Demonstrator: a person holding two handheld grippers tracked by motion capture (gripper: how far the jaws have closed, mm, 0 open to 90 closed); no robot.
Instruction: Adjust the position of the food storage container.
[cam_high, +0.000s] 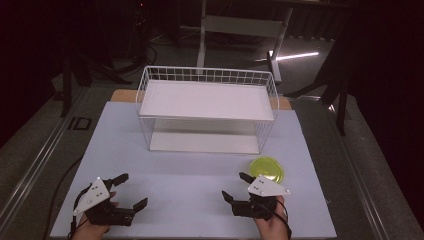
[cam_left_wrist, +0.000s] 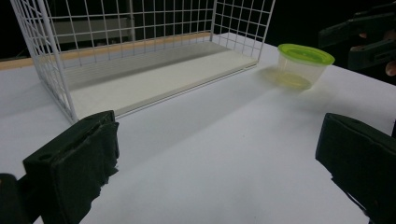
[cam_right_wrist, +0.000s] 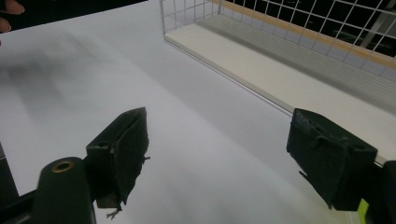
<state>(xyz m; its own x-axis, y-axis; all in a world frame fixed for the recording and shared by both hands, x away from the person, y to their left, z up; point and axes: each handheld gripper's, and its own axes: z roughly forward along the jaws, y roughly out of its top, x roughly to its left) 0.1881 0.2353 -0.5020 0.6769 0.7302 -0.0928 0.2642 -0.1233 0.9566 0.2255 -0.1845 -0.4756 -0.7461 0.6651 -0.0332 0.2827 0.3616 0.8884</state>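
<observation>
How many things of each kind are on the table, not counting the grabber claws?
White wire racks: 1, the rack at the back of the table.
Clear tubs with a green lid: 1, the tub just ahead of the right gripper.
Total: 2

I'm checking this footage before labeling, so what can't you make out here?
- Green-lidded container: near side hidden by the right gripper in the high view; contents unclear through its tinted wall in the left gripper view.
- Wire rack: top cut off by the frame edge in both gripper views.
</observation>
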